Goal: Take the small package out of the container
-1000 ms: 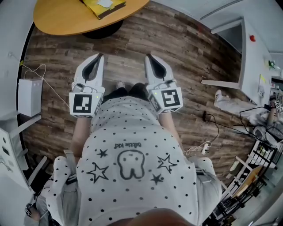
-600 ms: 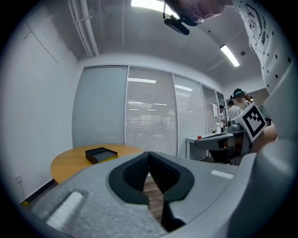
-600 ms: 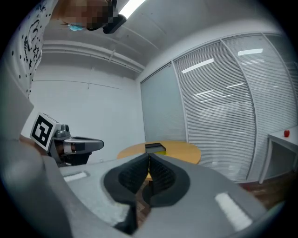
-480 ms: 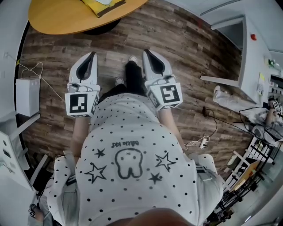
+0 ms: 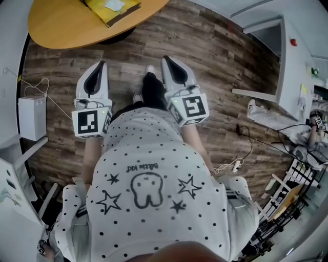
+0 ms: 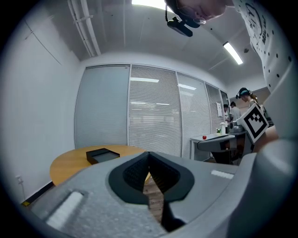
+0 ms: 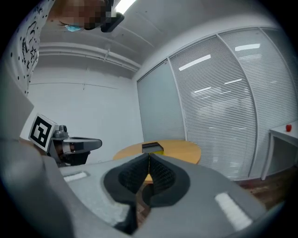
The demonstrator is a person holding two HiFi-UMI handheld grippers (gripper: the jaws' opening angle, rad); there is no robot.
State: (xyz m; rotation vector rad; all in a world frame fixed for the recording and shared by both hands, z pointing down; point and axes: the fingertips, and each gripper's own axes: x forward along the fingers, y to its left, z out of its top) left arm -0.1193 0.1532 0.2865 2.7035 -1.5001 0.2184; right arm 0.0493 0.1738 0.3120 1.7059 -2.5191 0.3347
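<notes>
On the far side of the room, at the top of the head view: one round wooden counter [image 5: 61,30], carrying the only task items.

- Container [image 5: 110,11]: a shallow open box with yellowish sides and a dark rim, set near the counter's right edge. The left gripper view shows it as a low dark tray [image 6: 101,155], and the right gripper view shows it as a small dark box [image 7: 152,148].
- Small package [image 5: 116,5]: a pale flat piece lying inside the container. It shows only from above; neither gripper view looks over the rim.
- Left tool [image 5: 98,65]: held level in front of the person, above the plank floor [image 5: 220,66]. Its pads are pressed together with nothing between them, and it is well short of the counter.
- Right tool [image 5: 167,59]: beside the left one and pointing the same way. Its jaws are likewise closed tight and empty, with bare floor between it and the counter.
- Incidental: a white bag [image 5: 32,117] on the floor at the left with a thin cable trailing from it, and a desk along the right wall.

Step in hand, as I judge it: the approach. Neither tool has reached the container, and the package is untouched.

Next move, as I judge it: close the gap to the counter, then spread one tool's jaws before it dips over the rim. The package lies flat, so the jaws would probably have to pinch an edge. The other tool could steady the container if it slides.
</notes>
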